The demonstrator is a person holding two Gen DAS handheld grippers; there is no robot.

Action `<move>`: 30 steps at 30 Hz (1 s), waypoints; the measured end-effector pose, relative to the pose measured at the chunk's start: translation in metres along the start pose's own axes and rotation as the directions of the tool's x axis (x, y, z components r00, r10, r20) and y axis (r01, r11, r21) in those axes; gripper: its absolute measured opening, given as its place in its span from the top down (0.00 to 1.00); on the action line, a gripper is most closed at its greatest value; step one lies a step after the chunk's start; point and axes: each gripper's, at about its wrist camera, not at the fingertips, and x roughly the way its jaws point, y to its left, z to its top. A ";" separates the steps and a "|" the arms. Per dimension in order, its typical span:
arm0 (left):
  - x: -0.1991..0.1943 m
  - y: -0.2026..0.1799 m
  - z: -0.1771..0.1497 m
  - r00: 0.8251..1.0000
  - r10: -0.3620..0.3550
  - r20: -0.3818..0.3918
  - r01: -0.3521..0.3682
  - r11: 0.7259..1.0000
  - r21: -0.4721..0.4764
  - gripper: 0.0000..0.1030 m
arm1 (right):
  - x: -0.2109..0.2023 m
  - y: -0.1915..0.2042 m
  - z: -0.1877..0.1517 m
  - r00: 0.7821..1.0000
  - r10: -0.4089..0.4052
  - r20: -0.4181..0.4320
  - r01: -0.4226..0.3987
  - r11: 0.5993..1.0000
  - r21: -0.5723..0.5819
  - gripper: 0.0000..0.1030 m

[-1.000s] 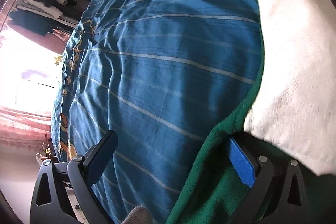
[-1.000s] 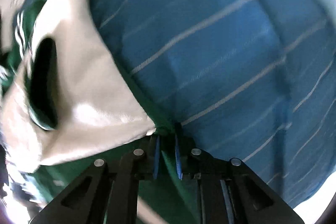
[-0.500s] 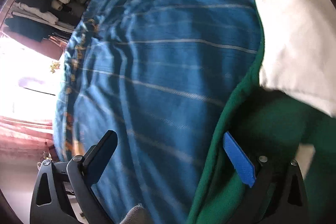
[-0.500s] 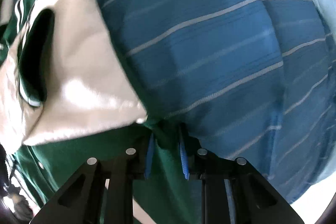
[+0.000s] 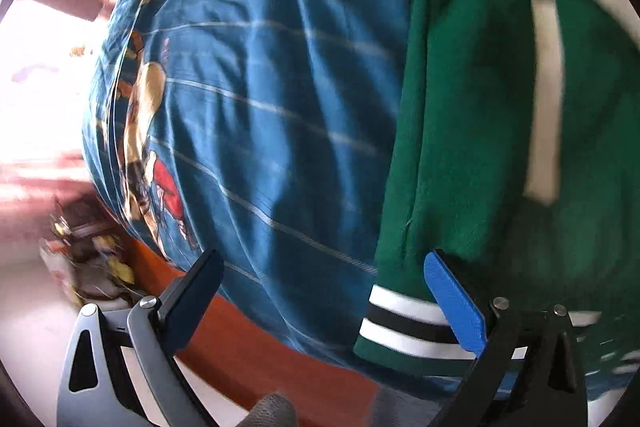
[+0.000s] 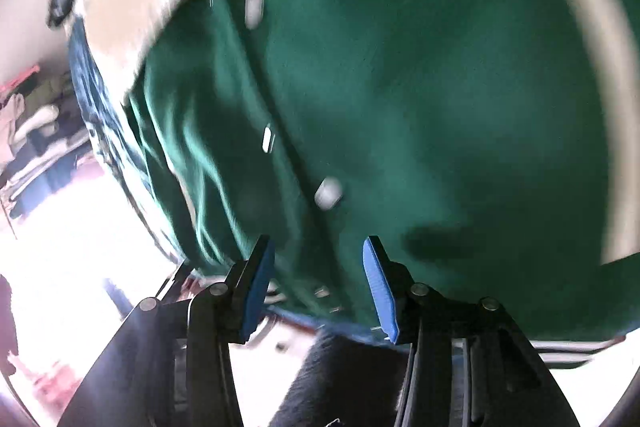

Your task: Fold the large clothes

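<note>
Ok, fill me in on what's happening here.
A person with a handheld gripper in each hand is folding a green jacket with white sleeves on a bed covered by a blue striped blanket. Both grippers are open and holding nothing. The left gripper sits at the jacket's striped hem, one finger over the fabric, the other over the blanket. The right gripper is at the jacket's front edge, near the snaps. Both views are motion-blurred.

Green jacket (image 5: 472, 115), black-white striped hem; blue bedspread (image 5: 280, 87), thin pale stripes.
</note>
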 end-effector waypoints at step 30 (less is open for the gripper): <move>0.014 -0.010 -0.019 0.998 0.056 0.015 -0.057 0.993 0.102 0.00 | 0.073 0.019 -0.021 0.984 -0.176 -0.037 0.175 0.984 -0.028 0.91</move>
